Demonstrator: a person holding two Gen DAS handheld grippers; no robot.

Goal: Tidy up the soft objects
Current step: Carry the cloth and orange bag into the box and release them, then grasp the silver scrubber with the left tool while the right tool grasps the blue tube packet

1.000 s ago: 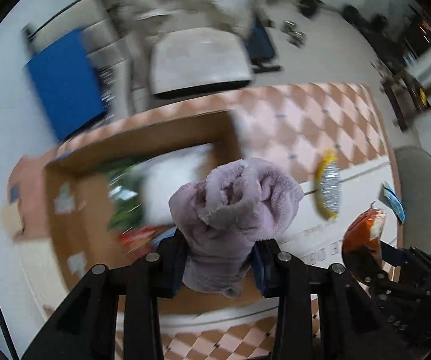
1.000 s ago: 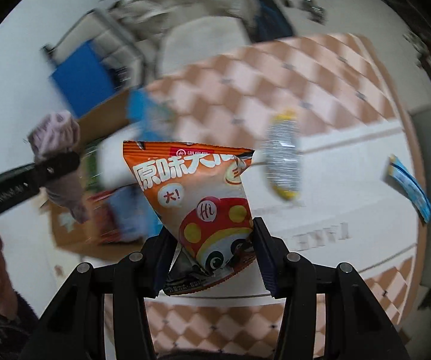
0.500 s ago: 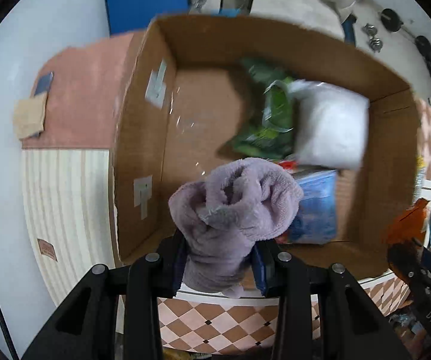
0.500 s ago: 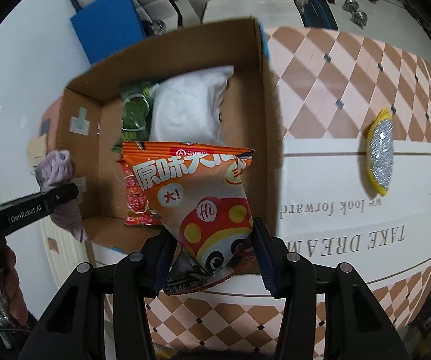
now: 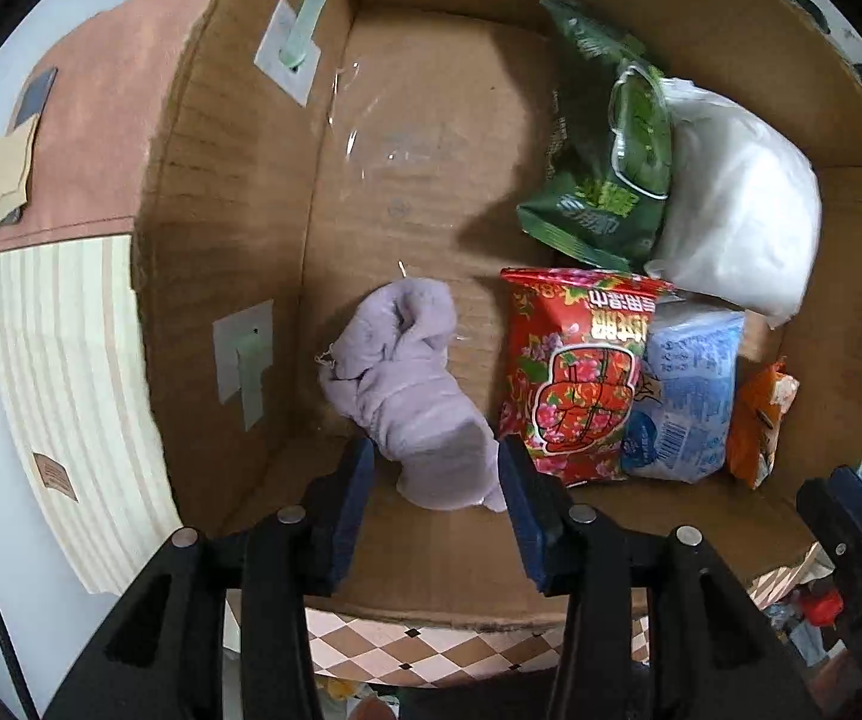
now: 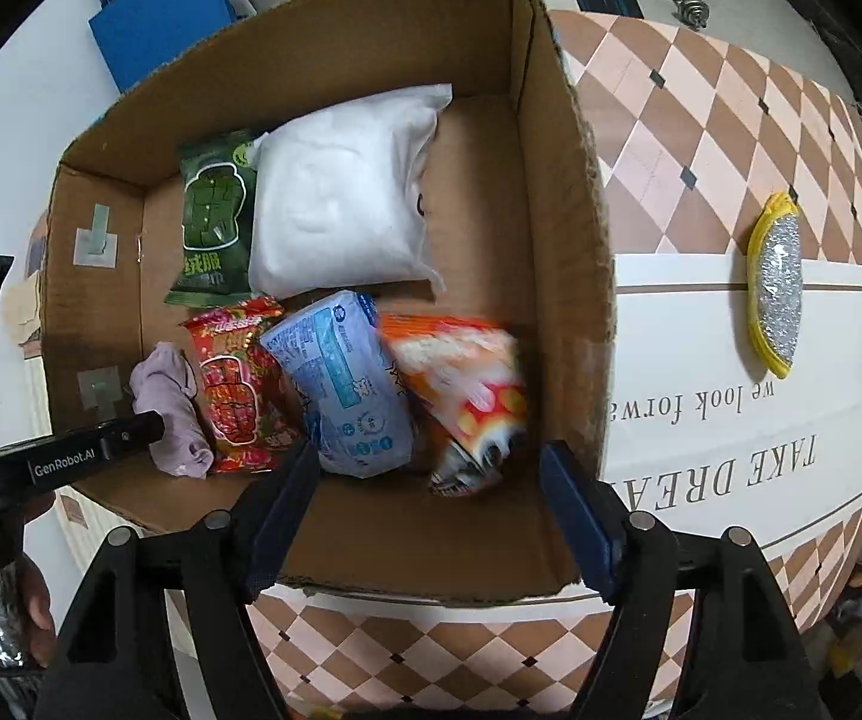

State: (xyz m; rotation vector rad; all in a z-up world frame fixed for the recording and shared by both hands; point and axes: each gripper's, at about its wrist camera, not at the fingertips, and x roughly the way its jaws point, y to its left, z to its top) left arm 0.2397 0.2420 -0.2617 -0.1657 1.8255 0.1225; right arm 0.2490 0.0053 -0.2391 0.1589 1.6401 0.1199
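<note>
Cardboard box (image 6: 568,228): lilac cloth (image 5: 413,384) between opening left gripper (image 5: 436,480) pads, untouched; orange snack bag (image 6: 466,390) below opening right gripper (image 6: 431,492), released.

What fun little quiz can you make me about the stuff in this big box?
1. True or false: the purple sock lies inside the cardboard box.
2. Which pack lies right beside the sock? A) the red flowery pack B) the white bag C) the green pack
3. Fill in: the scrubber lying outside the box on the tablecloth has a ____ rim.

Key: 1 true. 2 A. 3 yellow.
</note>
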